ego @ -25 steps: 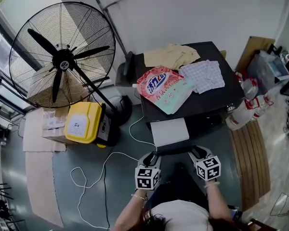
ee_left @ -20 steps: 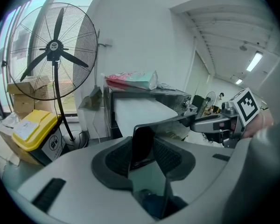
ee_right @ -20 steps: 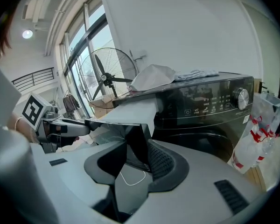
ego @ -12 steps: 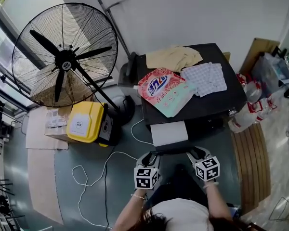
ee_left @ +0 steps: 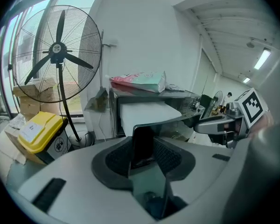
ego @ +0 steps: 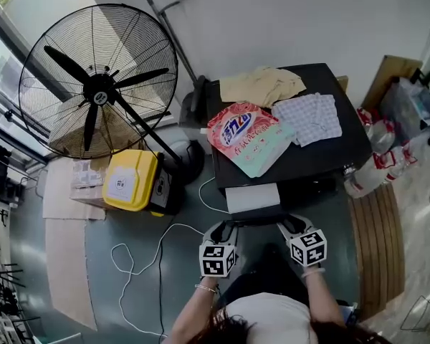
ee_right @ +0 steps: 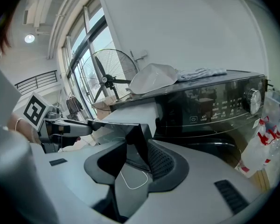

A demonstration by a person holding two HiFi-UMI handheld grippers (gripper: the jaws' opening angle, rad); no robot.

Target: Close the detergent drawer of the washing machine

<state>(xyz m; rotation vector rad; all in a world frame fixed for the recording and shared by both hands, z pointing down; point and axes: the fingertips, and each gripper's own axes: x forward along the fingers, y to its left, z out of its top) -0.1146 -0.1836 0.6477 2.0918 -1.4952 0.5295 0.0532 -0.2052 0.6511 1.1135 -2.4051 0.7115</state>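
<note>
The black washing machine [ego: 322,156] has its detergent drawer [ego: 252,197] pulled out toward me, white on top with a dark front panel [ego: 258,219]. My left gripper [ego: 226,229] is closed on the panel's left end, and my right gripper [ego: 290,226] holds its right end. In the left gripper view the panel's corner [ee_left: 142,141] sits pinched between the pads of the left gripper [ee_left: 143,149], with the white drawer [ee_left: 147,113] beyond. The right gripper view shows the same panel [ee_right: 130,134] clamped in the right gripper [ee_right: 136,148], beside the control panel [ee_right: 214,111].
A pink detergent bag [ego: 247,135], beige cloth [ego: 261,84] and checked cloth [ego: 308,117] lie on the machine. A big floor fan [ego: 97,84], a yellow box [ego: 129,181] and a white cable [ego: 158,246] are at left. Bottles [ego: 373,163] and wooden boards [ego: 376,242] stand at right.
Both grippers have moved toward the machine with the drawer front in them. The white part of the drawer that shows is shorter than before.
</note>
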